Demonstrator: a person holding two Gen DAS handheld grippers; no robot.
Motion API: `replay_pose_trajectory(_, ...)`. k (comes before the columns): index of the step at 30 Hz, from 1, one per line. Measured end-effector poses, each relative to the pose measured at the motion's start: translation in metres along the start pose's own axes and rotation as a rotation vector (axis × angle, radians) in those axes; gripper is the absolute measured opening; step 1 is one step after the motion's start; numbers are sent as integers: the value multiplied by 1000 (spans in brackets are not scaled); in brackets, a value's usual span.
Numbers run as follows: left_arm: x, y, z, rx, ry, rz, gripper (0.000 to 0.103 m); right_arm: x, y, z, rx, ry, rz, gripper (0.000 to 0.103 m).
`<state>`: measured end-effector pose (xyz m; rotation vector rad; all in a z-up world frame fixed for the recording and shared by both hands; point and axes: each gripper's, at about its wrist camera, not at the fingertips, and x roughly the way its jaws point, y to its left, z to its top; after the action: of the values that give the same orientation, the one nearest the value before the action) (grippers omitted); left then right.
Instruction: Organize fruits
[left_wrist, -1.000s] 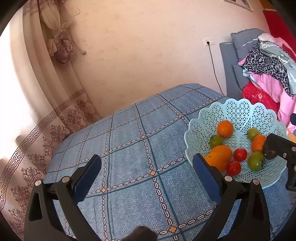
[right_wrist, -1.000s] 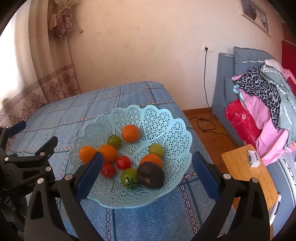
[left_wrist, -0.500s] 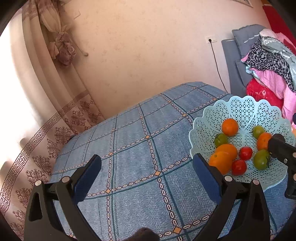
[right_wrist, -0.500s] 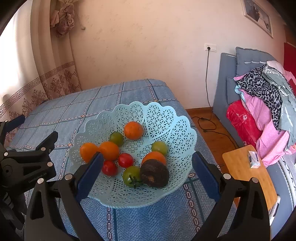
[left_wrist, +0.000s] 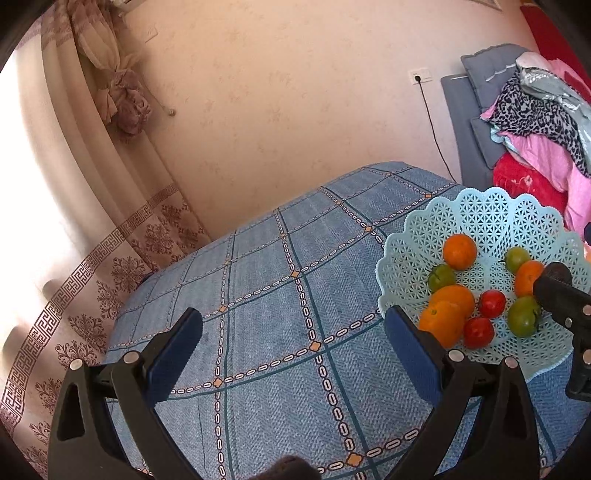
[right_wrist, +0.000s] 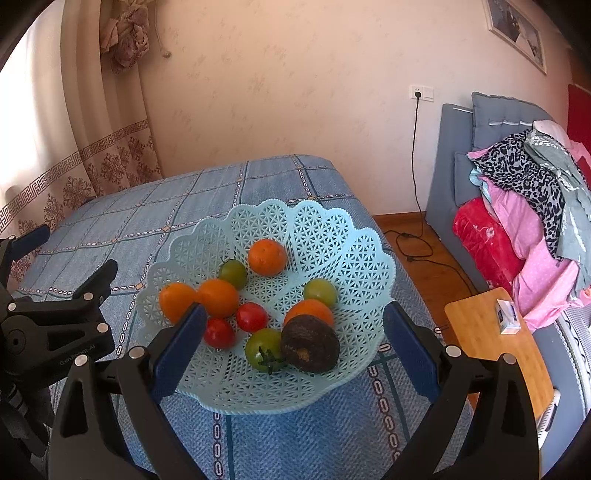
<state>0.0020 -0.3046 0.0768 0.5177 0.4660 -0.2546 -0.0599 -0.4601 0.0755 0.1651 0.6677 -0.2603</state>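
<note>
A light blue lattice basket (right_wrist: 332, 229) stands on the blue checked tablecloth (right_wrist: 184, 199). It holds several oranges, red tomatoes, green tomatoes and a dark brown avocado (right_wrist: 309, 348). My right gripper (right_wrist: 291, 350) is open and empty, above the near side of the basket. My left gripper (left_wrist: 291, 347) is open and empty over bare cloth, left of the basket (left_wrist: 491, 218). The right gripper's finger shows at the right edge of the left wrist view and hides part of the fruit.
A small wooden side table (right_wrist: 491, 343) with a little box stands right of the table. A grey sofa with piled clothes (right_wrist: 524, 192) is behind it. A curtain (left_wrist: 92, 221) hangs at the left. A cable lies on the floor.
Both views have risen and tilted slightly, so the basket sits lower in frame. The fruits have not moved. Both grippers stay open.
</note>
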Motion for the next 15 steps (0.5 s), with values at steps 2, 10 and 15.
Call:
replay_pose_trajectory(2, 0, -1, 0, 3, -1, 0, 98, 0, 0, 0, 1, 0, -1, 97)
replay_pose_trajectory(10, -1, -3, 1, 10, -5, 6, 98, 0, 0, 0, -1, 0, 0, 97)
replay_pose_trajectory(15, -1, -4, 1, 13, -7, 5, 98, 0, 0, 0, 0, 0, 0, 97)
